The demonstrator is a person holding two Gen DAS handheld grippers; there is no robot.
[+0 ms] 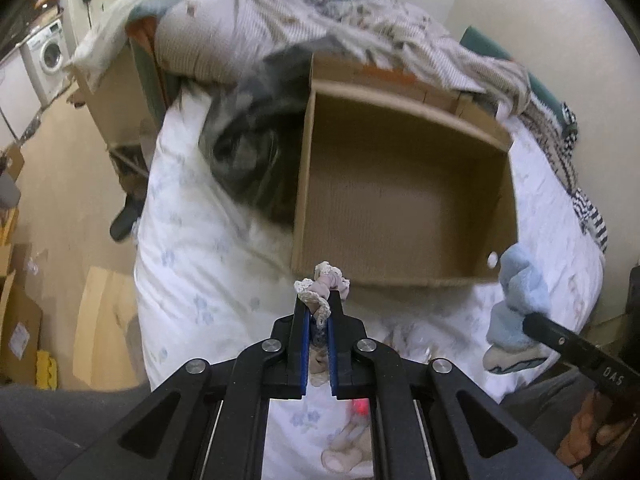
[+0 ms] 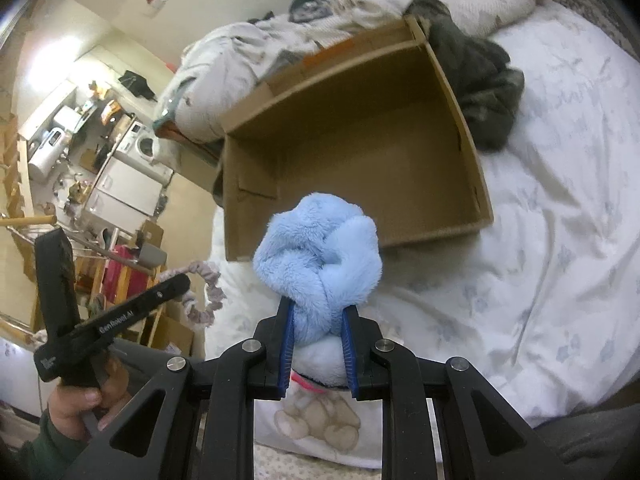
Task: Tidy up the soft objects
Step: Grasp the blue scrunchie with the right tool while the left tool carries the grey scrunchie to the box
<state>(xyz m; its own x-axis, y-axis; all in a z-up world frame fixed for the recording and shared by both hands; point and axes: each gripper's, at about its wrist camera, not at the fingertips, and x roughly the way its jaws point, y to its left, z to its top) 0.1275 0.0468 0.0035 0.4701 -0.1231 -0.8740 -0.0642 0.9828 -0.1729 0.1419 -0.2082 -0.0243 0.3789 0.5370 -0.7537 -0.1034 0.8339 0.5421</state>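
- The left gripper (image 1: 319,312) is clenched on a small lilac scrunchie (image 1: 326,286) with a cream lace edge; the fabric bunches up between the blue pads and sticks out past the fingertips.
- In the right wrist view the same scrunchie (image 2: 208,292) hangs as a gathered, pale loop from the left gripper (image 2: 182,280), over the edge of the bed.
- The right gripper (image 2: 318,312) grasps a fluffy light-blue scrunchie (image 2: 320,256), thick and plush, twisted into a knot-like ball above the fingertips.
- Both scrunchies are held in the air just in front of an open cardboard box (image 1: 404,280), which sits on a white bedcover (image 1: 192,264) printed with faint blue flowers.
- A dark grey fleece (image 1: 248,148) lies against the box's side.
- Writing: "GenRobot.AI" in white on the left gripper's finger; "DAS" on the right gripper (image 1: 528,320) in the left wrist view.
- A hand (image 2: 76,404) in a green sleeve holds the left gripper's handle.
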